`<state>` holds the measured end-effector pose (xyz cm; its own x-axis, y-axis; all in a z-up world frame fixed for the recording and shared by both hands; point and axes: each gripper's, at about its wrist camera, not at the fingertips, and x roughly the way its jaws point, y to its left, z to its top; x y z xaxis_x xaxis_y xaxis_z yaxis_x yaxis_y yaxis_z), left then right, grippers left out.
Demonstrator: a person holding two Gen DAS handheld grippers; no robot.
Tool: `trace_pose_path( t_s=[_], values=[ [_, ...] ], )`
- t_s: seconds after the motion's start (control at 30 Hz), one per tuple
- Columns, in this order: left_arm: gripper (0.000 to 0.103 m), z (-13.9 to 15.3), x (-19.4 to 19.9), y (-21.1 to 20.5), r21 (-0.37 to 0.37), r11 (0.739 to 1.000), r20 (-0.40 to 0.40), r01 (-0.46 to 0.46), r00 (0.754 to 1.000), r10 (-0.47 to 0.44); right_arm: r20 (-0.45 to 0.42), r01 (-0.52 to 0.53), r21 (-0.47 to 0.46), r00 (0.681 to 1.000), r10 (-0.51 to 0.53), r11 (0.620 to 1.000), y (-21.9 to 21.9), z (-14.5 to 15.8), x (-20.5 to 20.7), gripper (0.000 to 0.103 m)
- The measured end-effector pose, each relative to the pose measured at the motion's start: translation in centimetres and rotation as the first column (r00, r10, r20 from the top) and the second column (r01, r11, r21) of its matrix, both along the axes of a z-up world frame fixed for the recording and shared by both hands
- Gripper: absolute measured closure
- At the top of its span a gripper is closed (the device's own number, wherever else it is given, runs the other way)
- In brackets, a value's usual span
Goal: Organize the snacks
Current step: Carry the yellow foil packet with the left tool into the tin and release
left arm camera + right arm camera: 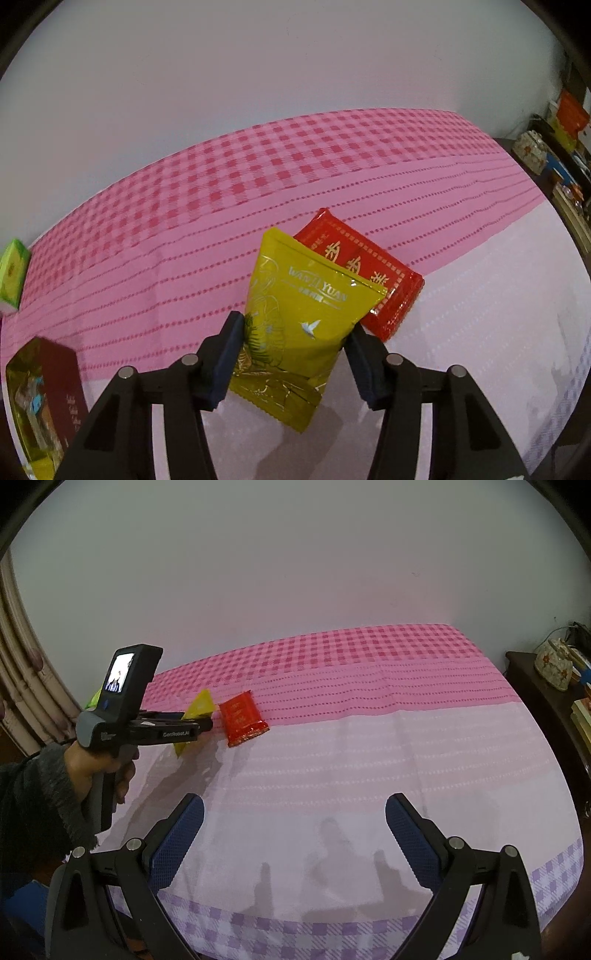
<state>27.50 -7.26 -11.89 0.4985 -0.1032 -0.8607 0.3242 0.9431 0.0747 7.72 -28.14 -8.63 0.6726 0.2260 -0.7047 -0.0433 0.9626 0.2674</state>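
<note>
The left tongs sit nearest the lens, their dark blue padded fingers pinching a yellow snack pouch by its two side edges. The pouch is glossy mustard-yellow foil with a crimped, zigzag-cut bottom seam, gold line drawings of leaves down its left side, a small silver bird near the middle and silver lettering reading "WAN YUAN" across the upper part (the smaller characters beneath are too fine to read). It is held tilted, its top corner leaning away to the left, raised over the bed's cloth, and it overlaps the near corner of a red snack packet in the left wrist view. That red packet is flat, shiny, rectangular, printed with gold characters inside a gold patterned border, and it lies on the bed where the pink striped part of the bedspread meets the pale lilac part. From the right wrist view the same pouch and red packet appear just beside each other, far up the bed. The right tongs are spread wide over the lilac cloth with nothing between them. A green box lies at the bed's left edge, and a maroon and gold box at lower left
</note>
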Motion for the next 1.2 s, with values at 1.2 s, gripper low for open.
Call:
trace_pose_path(
  t_s=[1.2],
  values=[
    [0.048,13.2,-15.4,23.0,-0.140,0.889,0.199,-0.435,0.868,0.456,0.007,-0.131,-0.075,0.991,0.131,0.989,5.3,1.0,-2.0,0.003]
  ],
)
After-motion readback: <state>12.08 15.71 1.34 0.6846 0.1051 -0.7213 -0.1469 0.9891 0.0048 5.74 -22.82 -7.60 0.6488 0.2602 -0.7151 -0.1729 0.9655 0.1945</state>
